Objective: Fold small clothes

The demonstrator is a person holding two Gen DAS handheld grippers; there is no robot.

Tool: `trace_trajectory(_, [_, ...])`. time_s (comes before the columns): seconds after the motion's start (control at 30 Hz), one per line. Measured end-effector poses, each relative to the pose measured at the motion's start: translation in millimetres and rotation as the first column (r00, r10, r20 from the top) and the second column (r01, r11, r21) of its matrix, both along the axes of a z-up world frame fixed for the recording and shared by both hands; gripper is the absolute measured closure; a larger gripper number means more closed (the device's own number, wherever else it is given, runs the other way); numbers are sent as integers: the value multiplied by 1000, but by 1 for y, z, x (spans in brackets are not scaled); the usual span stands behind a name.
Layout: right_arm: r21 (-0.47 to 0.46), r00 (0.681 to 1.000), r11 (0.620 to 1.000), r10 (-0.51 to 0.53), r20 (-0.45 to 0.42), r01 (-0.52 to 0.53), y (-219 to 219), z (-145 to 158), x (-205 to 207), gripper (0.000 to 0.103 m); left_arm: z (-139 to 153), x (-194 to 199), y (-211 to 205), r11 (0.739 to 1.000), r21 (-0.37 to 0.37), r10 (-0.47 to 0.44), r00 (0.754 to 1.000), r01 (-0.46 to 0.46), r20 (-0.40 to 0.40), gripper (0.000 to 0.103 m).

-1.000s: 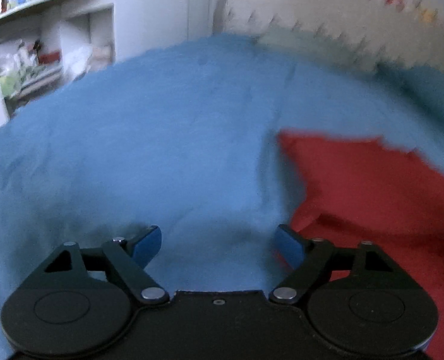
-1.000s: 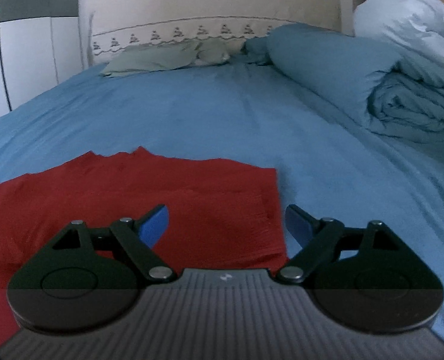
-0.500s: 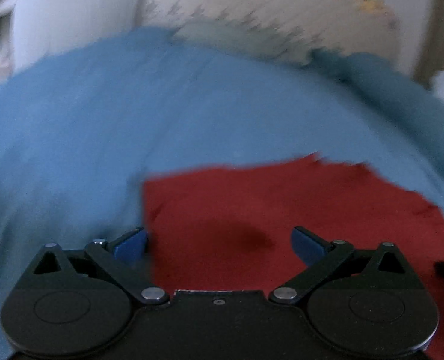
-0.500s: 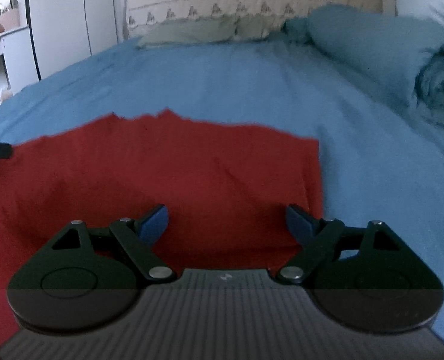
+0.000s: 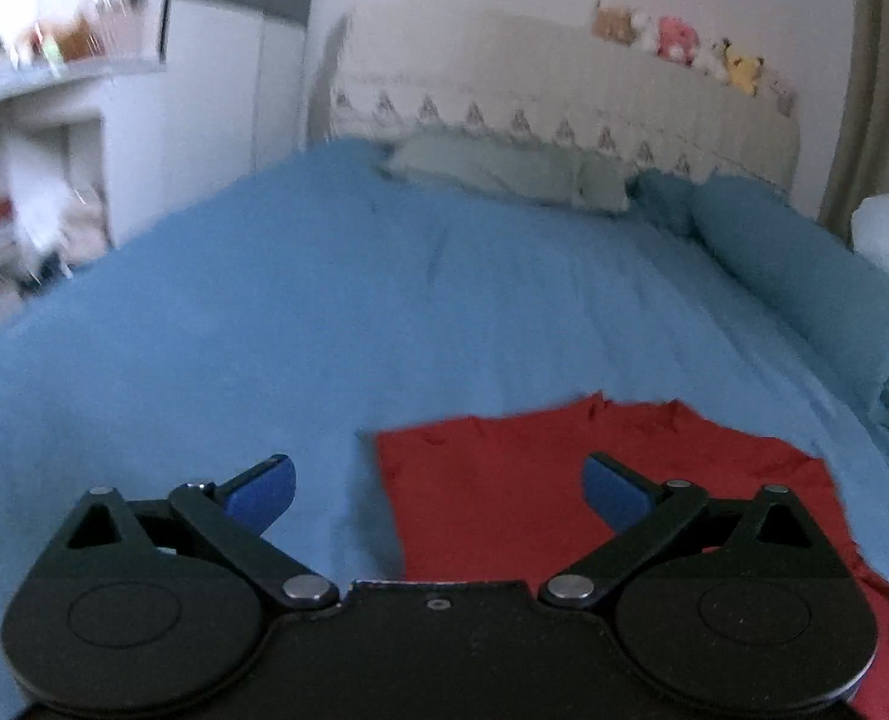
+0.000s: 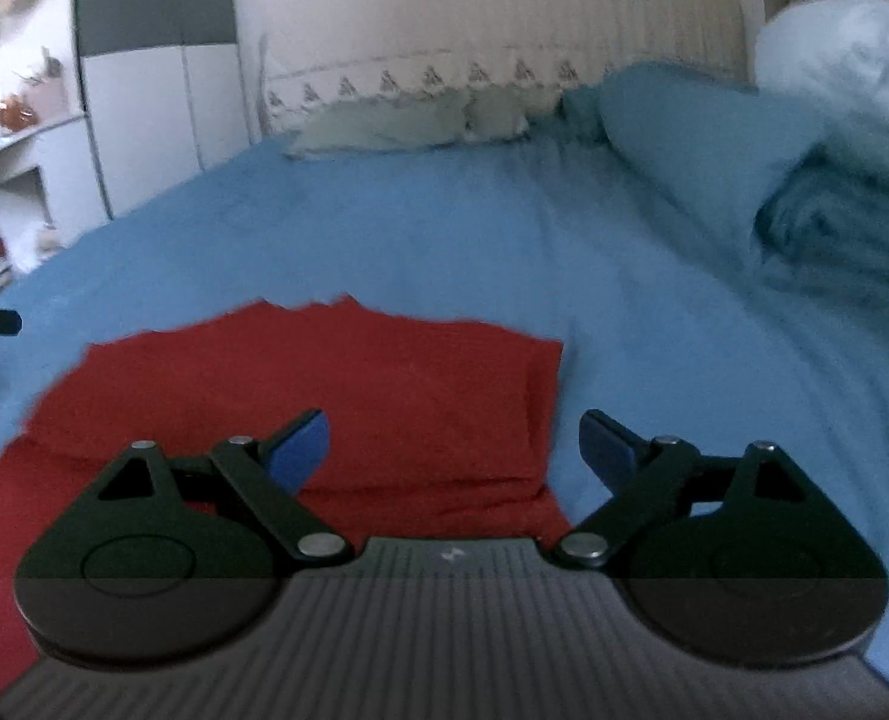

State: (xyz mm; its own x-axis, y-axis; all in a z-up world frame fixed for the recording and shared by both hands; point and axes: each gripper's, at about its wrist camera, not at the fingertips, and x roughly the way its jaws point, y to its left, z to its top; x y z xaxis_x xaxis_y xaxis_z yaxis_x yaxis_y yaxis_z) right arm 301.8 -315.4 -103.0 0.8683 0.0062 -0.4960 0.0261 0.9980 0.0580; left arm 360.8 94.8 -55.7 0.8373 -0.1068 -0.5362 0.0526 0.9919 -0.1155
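Red garment [image 6: 336,396], one item, lying flat on the blue bedsheet [image 5: 384,312] near the foot of the bed, well apart from the grey-green pillow [image 5: 504,171] and the rolled blue duvet [image 6: 714,138] by the headboard. Change noted: a second ago the left tool [image 5: 438,480] looked mostly at bare sheet with the cloth off to its right; it has since swung across, and the cloth's left edge now sits between its fingers. The right tool [image 6: 453,450] has shifted too, so that the cloth's right edge now falls between its fingers, where before it lay nearer the right finger. Judged meaning: each tool is lined up on its own side of the cloth, ready for a pick-up at the edges; no fold in this step has yet begun. Tool state: both spread wide, both empty, blue fingertips [image 5: 264,486] clear of the fabric. Condition of item: plain red, roughly rectangular, far edge jagged and uneven with a small peak near the middle; a raised layer with a soft crease line runs across the near part in the right view, which suggests it is already doubled over once. Few wrinkles; surface smooth. Type of garment cannot be told.
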Motion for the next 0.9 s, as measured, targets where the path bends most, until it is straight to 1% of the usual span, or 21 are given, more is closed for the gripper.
trace_trajectory(0.07, [-5,1000,1000,8,0,-8,0,27,-34,0,21,-38,5,1000,4,-6,1000,6,-3,0])
trace_trajectory(0.13, [-1,1000,1000,10,6,-10,0,51,-75,0,29,-74,13,1000,-22,-22,999,21,-42,0])
trace_trajectory(0.23, [11,1000,1000,7,-8,-7,-2,69,-134,0,23,-127,28,995,-82,-69,991,60,-112,0])
trace_trajectory(0.3, [10,1000,1000,-2,-31,2,-2,70,-167,0,12,-156,36,994,-99,-55,986,39,-159,0])
trace_trajectory(0.4, [-7,997,1000,-6,-82,5,1,55,-212,0,-15,-194,44,990,-144,-28,968,-9,-249,0])
trace_trajectory(0.5, [26,991,999,-16,-131,19,3,33,-242,0,-44,-223,46,982,-188,-35,949,-25,-313,2])
trace_trajectory(0.57, [61,988,998,-21,-152,30,2,18,-259,0,-62,-240,44,981,-192,-33,940,-35,-340,9])
trace_trajectory(0.63, [93,984,994,-36,-173,53,2,2,-271,0,-81,-247,39,986,-165,-30,929,-34,-370,14])
trace_trajectory(0.73, [139,975,983,-89,-206,119,2,-25,-284,2,-96,-257,36,990,-140,-33,922,-22,-385,21])
trace_trajectory(0.77, [153,972,979,-102,-212,137,2,-32,-288,3,-99,-261,37,990,-141,-37,925,-18,-379,22])
trace_trajectory(0.8, [160,968,975,-113,-224,151,3,-39,-291,7,-101,-262,37,990,-137,-38,928,-14,-369,22])
trace_trajectory(0.83, [155,964,975,-119,-236,158,3,-43,-291,9,-101,-262,37,991,-133,-37,932,-12,-361,23])
trace_trajectory(0.9, [151,962,975,-126,-241,165,3,-44,-289,9,-102,-262,33,991,-134,-37,937,-10,-348,23])
